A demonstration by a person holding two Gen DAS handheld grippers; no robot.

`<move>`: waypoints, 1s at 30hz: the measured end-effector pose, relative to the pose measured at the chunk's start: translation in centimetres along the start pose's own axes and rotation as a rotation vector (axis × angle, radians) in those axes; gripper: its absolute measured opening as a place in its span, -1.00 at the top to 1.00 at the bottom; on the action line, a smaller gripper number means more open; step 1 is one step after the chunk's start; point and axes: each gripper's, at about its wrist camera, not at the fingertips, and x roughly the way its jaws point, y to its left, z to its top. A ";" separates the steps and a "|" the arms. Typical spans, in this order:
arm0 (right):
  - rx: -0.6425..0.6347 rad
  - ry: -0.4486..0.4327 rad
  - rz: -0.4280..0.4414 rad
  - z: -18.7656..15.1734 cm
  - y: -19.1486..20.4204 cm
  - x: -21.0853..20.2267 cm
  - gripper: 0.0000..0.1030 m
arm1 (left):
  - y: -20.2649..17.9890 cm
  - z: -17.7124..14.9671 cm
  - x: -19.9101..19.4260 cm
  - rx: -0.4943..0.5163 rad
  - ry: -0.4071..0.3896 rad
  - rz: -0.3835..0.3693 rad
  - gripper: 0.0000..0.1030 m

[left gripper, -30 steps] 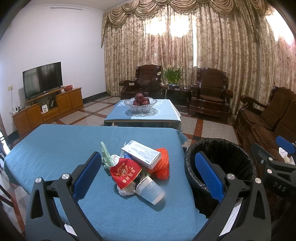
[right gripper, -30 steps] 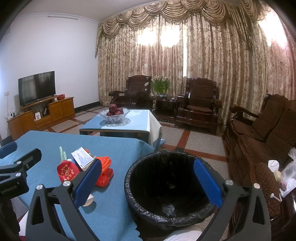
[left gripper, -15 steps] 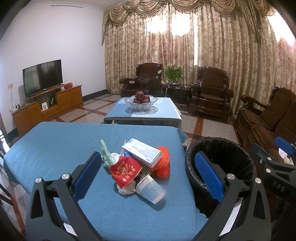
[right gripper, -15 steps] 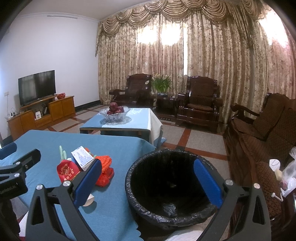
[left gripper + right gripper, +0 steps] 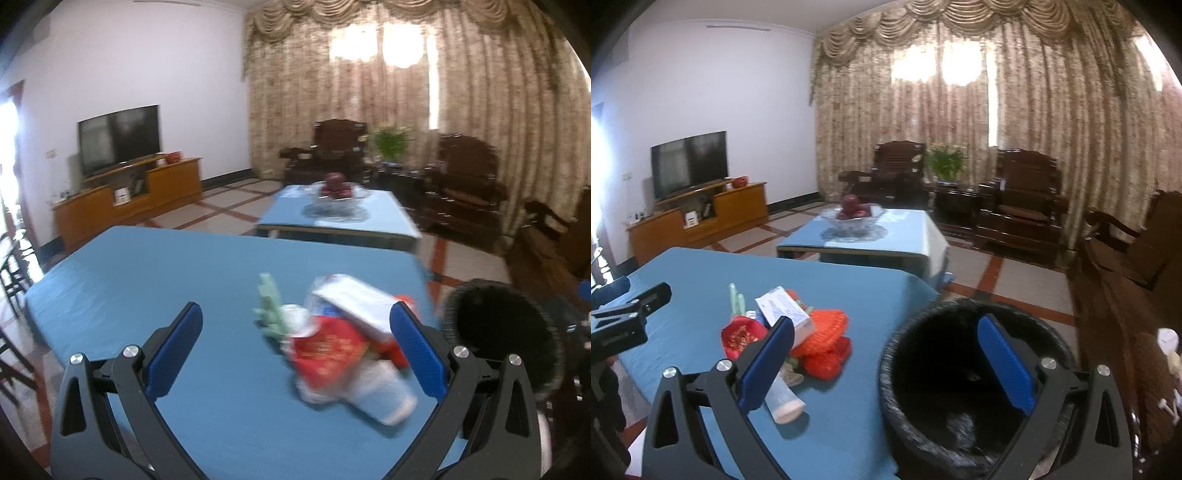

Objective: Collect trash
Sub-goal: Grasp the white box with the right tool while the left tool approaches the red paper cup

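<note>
A heap of trash lies on the blue table (image 5: 147, 280): a red packet (image 5: 328, 350), a white and blue box (image 5: 354, 306), a green wrapper (image 5: 271, 306), orange netting (image 5: 823, 332) and a white tube (image 5: 785, 400). My left gripper (image 5: 295, 343) stands open above the table, the heap between its fingers in the view and further ahead. Beside the table's right edge a black-lined bin (image 5: 960, 387) stands on the floor. My right gripper (image 5: 886, 354) hangs open over the bin's near rim. The left gripper (image 5: 624, 321) also shows at the left of the right wrist view.
A second blue table (image 5: 908, 236) with a glass fruit bowl (image 5: 853, 214) stands further back. Dark wooden armchairs (image 5: 1019, 210) line the curtained far wall, a wooden sofa (image 5: 1134, 266) runs along the right. A TV (image 5: 118, 138) on a low cabinet is at the left.
Both cameras have swung left and forward, with motion blur in the left view. The trash heap now lies nearer the left gripper's right finger. Both grippers remain open.
</note>
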 end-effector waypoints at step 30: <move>-0.233 0.215 0.254 -2.7 10.1 14.9 -0.49 | 5.8 -2.7 9.7 -0.040 0.163 0.081 -0.90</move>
